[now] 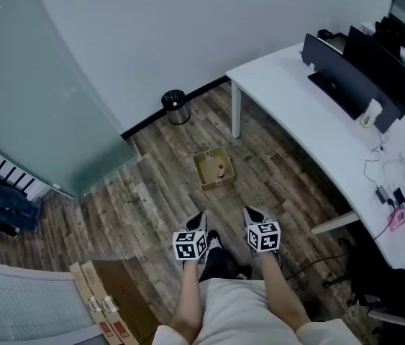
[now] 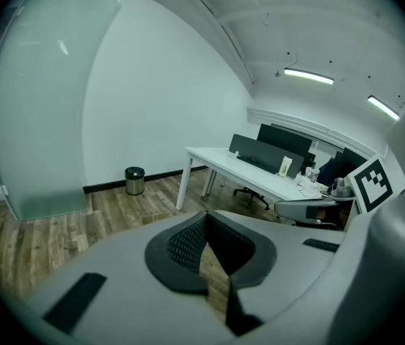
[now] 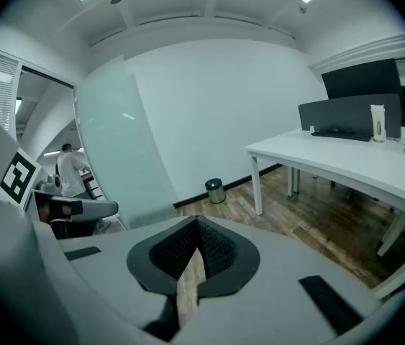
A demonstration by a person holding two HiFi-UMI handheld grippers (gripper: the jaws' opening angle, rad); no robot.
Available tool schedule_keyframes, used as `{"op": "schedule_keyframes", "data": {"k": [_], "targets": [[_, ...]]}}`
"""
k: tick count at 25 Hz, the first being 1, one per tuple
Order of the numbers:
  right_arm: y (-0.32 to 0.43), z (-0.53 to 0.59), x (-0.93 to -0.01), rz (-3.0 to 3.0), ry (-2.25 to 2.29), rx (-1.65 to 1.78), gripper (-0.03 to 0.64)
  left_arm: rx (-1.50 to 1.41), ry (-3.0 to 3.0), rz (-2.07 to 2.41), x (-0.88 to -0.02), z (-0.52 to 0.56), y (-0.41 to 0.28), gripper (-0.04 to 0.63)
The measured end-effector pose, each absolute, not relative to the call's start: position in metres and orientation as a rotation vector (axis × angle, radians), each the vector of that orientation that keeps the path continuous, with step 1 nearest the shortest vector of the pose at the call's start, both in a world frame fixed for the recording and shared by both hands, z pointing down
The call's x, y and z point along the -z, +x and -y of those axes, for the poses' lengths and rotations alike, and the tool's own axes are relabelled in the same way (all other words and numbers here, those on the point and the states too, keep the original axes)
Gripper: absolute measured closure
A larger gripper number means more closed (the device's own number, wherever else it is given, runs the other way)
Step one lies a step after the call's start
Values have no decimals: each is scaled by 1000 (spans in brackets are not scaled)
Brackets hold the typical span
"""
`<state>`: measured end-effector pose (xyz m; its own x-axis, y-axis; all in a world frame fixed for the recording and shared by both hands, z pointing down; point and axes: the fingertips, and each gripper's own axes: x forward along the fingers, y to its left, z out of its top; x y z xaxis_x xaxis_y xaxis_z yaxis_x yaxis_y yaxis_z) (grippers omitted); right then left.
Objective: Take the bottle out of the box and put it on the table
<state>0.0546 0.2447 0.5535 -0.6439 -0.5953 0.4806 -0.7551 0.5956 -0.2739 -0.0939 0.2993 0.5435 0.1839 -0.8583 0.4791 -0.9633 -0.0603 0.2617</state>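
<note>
Head view: bottle (image 1: 221, 169) in box (image 1: 206, 167), writing illegible

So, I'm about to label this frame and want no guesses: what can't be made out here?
Bottle: head view, too small inside the box to tell cap or label.
Bottle: absent from both gripper views; the left gripper and right gripper bodies cover the floor ahead.
Table: cut off by the head view's right edge.

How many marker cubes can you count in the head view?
2: the left cube on the left tongs, the right cube on the right tongs. None looks hidden.
</note>
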Motion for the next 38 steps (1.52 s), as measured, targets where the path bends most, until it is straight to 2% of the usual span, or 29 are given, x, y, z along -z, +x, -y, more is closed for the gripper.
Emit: {"op": "schedule_keyframes", "data": {"k": [9, 22, 26, 31, 38], "targets": [[31, -212, -557, 2454, 1095, -627, 578, -217, 1980, 1719, -539, -263, -122, 581], [-2, -116, -542, 2511, 1166, -754, 577, -95, 2039, 1637, -527, -136, -170, 580], [-3, -86, -540, 2461, 1283, -672, 578, -110, 2060, 1591, -532, -102, -180, 580], [-22, -66, -539, 2427, 1376, -634, 578, -124, 2080, 1542, -538, -83, -199, 580], [-57, -50, -557, 2434, 1351, -747, 578, -154, 2018, 1534, -563, -76, -239, 580]]}}
